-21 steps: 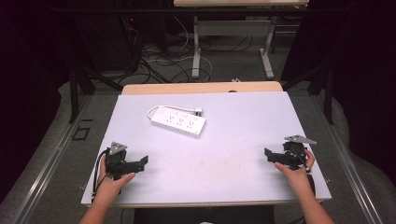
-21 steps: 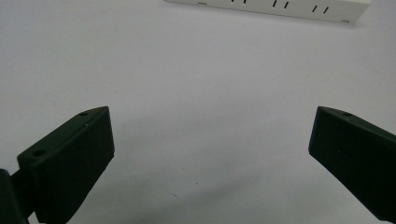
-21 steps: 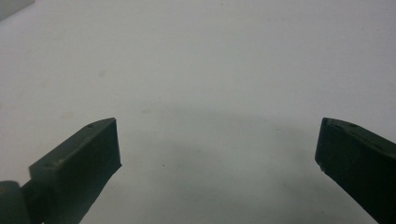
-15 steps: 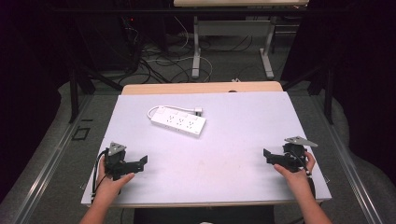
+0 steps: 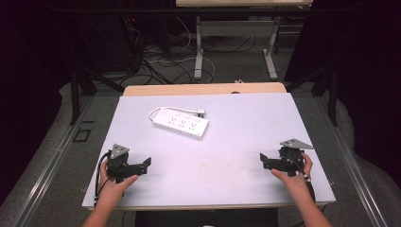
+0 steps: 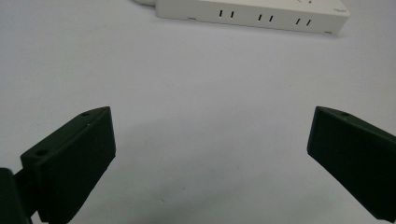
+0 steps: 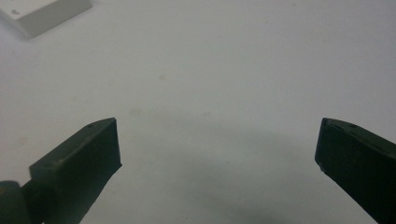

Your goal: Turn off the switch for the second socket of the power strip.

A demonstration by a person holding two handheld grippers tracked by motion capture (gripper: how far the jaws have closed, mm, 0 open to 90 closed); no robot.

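Table (image 5: pixel 227 161) wide & bare btwn my hands, lots of room; both sit near front edge. Power strip (image 5: pixel 180 124) lies flat toward the back, left of centre, well apart from both tools, cord looped behind it. Nothing blocking the way. Left tool (image 5: pixel 145 163) jaws wide apart, holding nothing. Right tool (image 5: pixel 263 160) same: wide apart, empty, over bare table.

Black left gripper (image 5: pixel 142 165); black right gripper (image 5: pixel 265 162); grey triangular top plates; blocky fingers (image 6: pixel 74 158).
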